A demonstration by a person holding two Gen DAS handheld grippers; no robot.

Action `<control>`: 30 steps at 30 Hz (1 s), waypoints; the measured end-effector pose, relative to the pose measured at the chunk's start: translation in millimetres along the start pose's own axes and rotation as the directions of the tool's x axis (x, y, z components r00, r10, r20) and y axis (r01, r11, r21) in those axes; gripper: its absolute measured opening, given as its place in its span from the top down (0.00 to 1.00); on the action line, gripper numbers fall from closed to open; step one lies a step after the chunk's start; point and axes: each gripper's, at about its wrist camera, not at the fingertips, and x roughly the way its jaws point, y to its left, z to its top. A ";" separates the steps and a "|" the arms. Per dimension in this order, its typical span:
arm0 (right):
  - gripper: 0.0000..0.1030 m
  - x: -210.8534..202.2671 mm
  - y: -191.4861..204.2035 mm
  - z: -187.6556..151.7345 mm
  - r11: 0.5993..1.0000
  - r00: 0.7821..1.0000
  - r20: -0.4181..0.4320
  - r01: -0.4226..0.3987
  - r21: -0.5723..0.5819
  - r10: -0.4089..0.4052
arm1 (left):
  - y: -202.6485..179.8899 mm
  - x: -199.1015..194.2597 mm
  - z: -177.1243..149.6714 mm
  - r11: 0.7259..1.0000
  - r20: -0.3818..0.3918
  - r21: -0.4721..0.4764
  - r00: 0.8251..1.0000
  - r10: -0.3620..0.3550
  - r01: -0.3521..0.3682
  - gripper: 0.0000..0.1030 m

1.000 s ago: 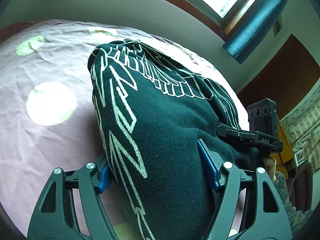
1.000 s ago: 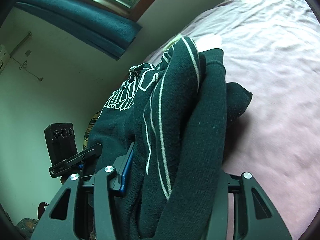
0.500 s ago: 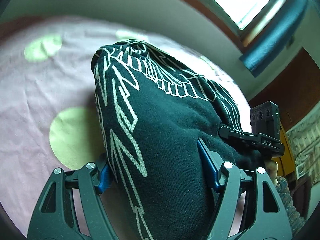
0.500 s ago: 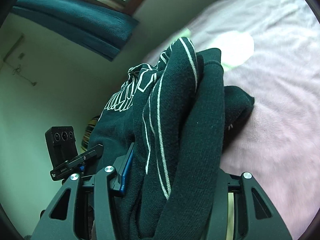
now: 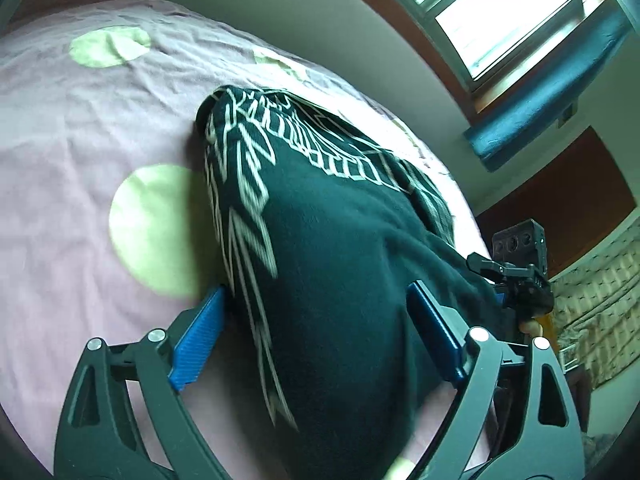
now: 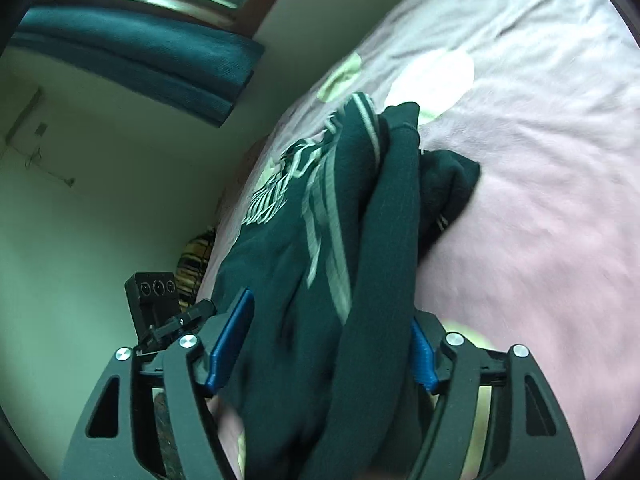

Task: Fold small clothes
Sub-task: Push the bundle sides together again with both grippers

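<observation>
Left tool (image 5: 316,320) first: its two blue pads sit spread wide, and the dark green sweater (image 5: 332,264) runs straight through the gap between them, bulging over the right pad (image 5: 432,332) while the left pad (image 5: 198,346) stands just clear of the cloth's patterned edge, so this one reads as released around the garment, not pinching it. Over on the right tool (image 6: 332,344), same story, blue pads wide apart, a thick bundle of the sweater (image 6: 320,272) filling the space between them, the cloth lying against both pads; whether it presses them firmly I cannot tell. From both tools the sweater stretches forward, its pale line pattern facing up, folded layers stacked along the right side, and its far end rests on the pink bedsheet (image 5: 80,128) with pale green dots. Each view catches the opposite tool at the sweater's edge. Beyond the bed, a teal curtain (image 6: 132,56) hangs below a bright window (image 5: 508,12).
</observation>
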 end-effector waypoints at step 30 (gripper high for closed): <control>0.58 -27.7 -0.3 -64.9 0.989 0.994 -0.005 -0.107 0.101 0.108 | -38.3 -16.6 -54.5 0.986 -0.090 -0.052 0.984 0.151 -0.156 0.47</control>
